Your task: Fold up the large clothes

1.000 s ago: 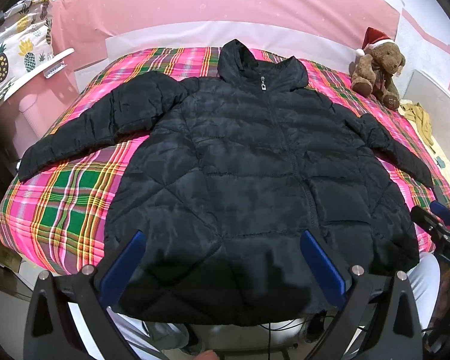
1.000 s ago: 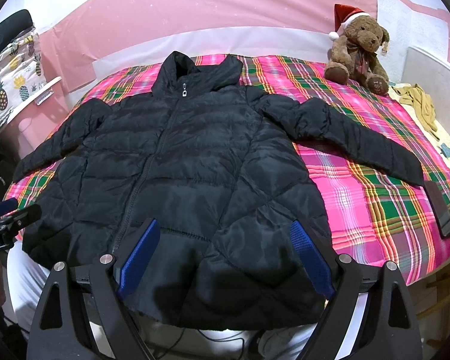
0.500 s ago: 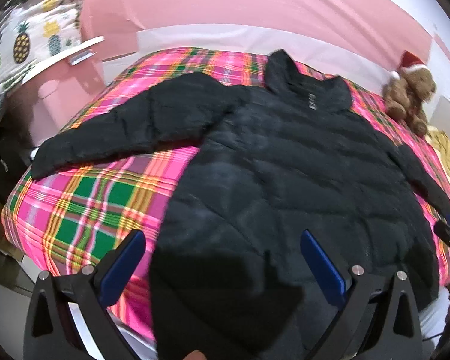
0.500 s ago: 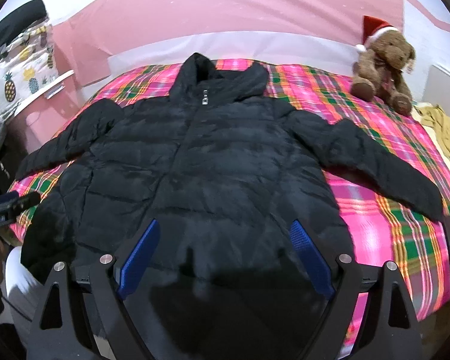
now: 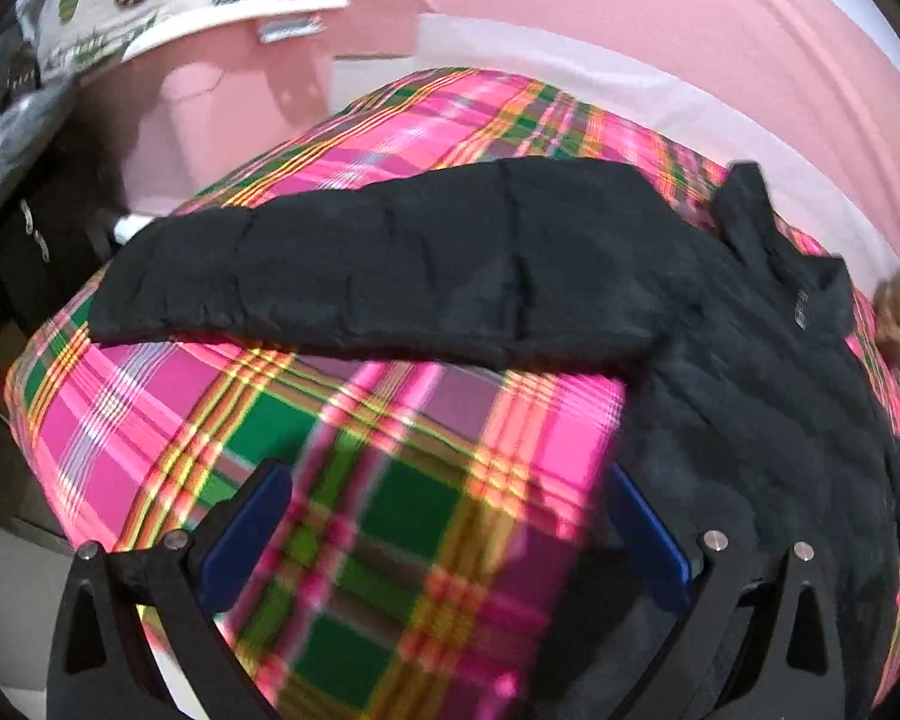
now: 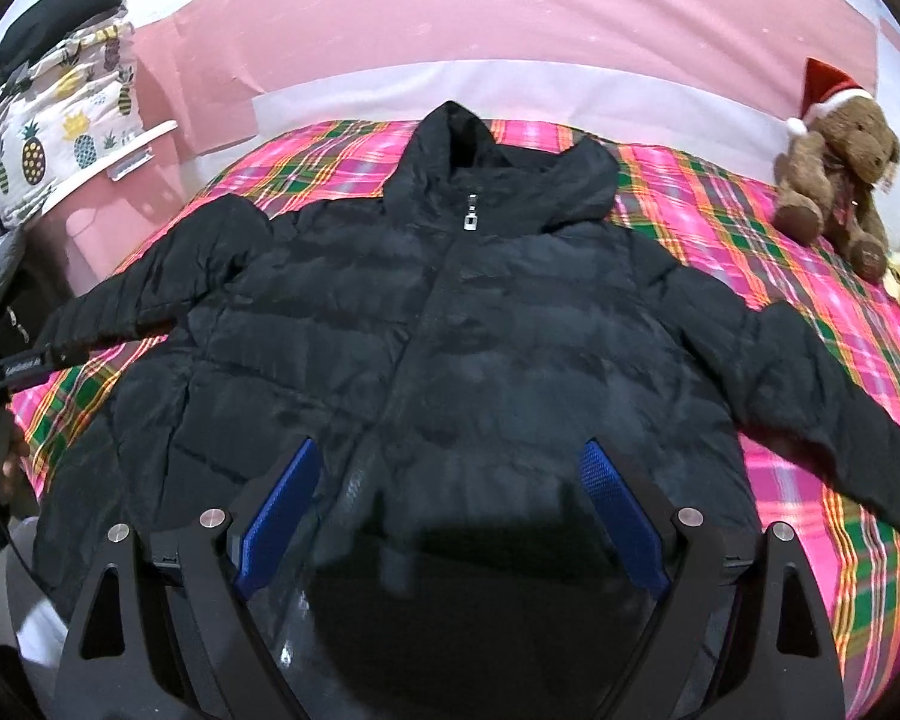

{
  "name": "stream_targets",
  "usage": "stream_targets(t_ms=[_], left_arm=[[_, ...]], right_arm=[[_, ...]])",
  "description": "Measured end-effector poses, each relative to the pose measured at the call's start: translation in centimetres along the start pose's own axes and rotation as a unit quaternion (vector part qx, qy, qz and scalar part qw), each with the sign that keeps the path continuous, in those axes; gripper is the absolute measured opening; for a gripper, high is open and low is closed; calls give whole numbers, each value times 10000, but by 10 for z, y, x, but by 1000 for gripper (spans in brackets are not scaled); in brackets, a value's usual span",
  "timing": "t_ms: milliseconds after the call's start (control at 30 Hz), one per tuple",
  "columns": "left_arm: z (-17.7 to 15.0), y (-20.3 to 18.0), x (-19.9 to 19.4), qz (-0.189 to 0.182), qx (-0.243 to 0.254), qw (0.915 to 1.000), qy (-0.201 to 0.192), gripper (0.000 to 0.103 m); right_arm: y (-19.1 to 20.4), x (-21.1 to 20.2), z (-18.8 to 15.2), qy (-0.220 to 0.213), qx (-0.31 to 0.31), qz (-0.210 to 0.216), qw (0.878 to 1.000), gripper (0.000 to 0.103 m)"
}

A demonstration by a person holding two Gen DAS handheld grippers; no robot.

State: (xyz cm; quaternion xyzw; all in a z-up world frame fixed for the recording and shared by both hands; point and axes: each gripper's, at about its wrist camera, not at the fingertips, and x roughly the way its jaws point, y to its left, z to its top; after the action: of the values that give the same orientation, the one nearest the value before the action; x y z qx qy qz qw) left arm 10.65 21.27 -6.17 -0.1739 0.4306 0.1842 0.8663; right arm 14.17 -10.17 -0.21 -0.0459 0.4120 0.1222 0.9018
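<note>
— Progress report: how far along is the folding?

— Barely starting, I'm judging. The black puffer jacket [image 6: 450, 324] is lying face up and fully spread on the plaid bed [image 6: 720, 222], zipped, collar toward the far edge, hem hanging over the near edge. Both sleeves are lying stretched out toward the side edges, so no fold is showing yet; sleeves and body are all left to do.

— And the grippers?

— The left gripper [image 5: 444, 540] is hovering with its blue pads [image 5: 243, 534] spread wide, holding nothing, over bare plaid near the left edge, just short of the left sleeve [image 5: 390, 276]. The right gripper [image 6: 450, 516] is also spread and empty, hanging above the hem at the near edge.

— What is differing from a second ago?

— The left one is swinging leftward: a second ago it was facing the jacket's middle, and now the sleeve is filling its view (the picture is smearing with motion). The right one is edging closer and lower over the hem, with the teddy bear [image 6: 834, 174] at the far right corner looking nearer.

— Next?

— Probably taking the sleeve's cuff and bringing it across the chest.
</note>
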Motion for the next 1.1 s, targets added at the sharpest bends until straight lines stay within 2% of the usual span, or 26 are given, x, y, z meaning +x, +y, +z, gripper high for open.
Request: stream_targets(t_ms=[233,333,400,500,600,667,700,767,833,1000,1100], left_arm=[[24,38,42,282,-472,9985,58,99],[33,51,59,209,-745,9969,134,93],[38,57,64,229,-806,9965,58,93],[48,65,72,160,-971,9951,-64,88],[54,75,78,228,-1165,9927,-205,69],[57,79,78,235,-1181,9922,-307,48],[60,80,77,235,-1157,9925,-326,42],[62,79,70,236,-1100,9929,-381,25],[65,76,57,207,-1002,9936,-478,19],[84,52,6,-124,-670,9933,-935,14],[98,24,-34,-461,-361,9902,-1266,14]], right_arm=[[2,29,14,165,-145,-82,9997,89],[0,40,17,228,-138,-108,9996,89],[-2,46,19,267,-131,-148,9994,89],[-6,52,19,307,-106,-198,9993,89],[-11,55,18,357,-43,-266,9990,89],[-15,55,17,375,5,-304,9988,89],[-17,55,16,391,37,-327,9987,89],[-23,55,13,455,124,-375,9982,89],[-27,54,10,495,158,-426,9977,89],[-35,45,-1,488,210,-483,9974,89],[-40,38,-4,444,263,-455,9976,89]])
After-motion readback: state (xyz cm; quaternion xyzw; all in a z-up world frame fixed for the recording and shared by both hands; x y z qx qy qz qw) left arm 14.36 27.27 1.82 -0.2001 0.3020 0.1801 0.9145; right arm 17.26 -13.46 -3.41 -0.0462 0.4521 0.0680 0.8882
